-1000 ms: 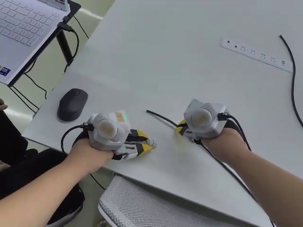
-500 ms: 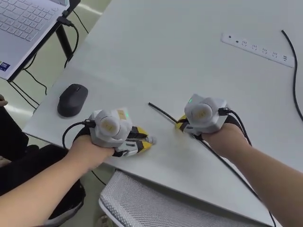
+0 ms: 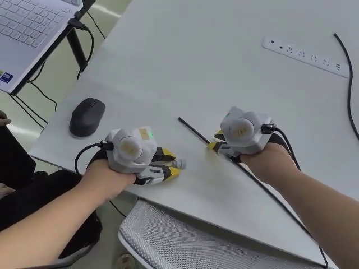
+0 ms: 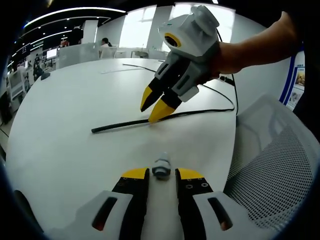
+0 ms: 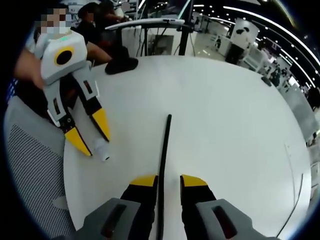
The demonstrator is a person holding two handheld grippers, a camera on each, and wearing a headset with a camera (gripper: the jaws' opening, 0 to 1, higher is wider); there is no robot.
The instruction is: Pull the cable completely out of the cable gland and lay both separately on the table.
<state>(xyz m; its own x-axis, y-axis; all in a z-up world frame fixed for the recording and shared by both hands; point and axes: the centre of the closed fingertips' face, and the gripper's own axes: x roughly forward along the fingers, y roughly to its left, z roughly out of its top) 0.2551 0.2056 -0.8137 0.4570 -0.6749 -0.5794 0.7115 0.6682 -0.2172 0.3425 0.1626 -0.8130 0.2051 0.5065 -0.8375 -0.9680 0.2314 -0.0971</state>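
The small grey cable gland point(image 4: 161, 167) sits between the yellow tips of my left gripper point(image 4: 161, 175), which is shut on it just above the white table point(image 3: 185, 67). In the head view that gripper point(image 3: 173, 168) is near the table's front edge with the gland point(image 3: 178, 164) at its tips. The thin black cable point(image 3: 193, 130) lies flat on the table, apart from the gland. Its near stretch point(image 5: 164, 150) runs between the jaws of my right gripper point(image 5: 169, 181), which stand a little apart around it. The two grippers are about a hand's width apart.
A black mouse point(image 3: 86, 116) rests at the table's left edge, beside a laptop point(image 3: 28, 28) on a stand. At the far right lie a white power strip point(image 3: 305, 55) and another black cord point(image 3: 350, 84). A mesh chair point(image 3: 168, 241) is below the front edge.
The right gripper and the cable's free end have shifted slightly away from me; the head camera has also moved. The left gripper keeps the gland in the same spot.
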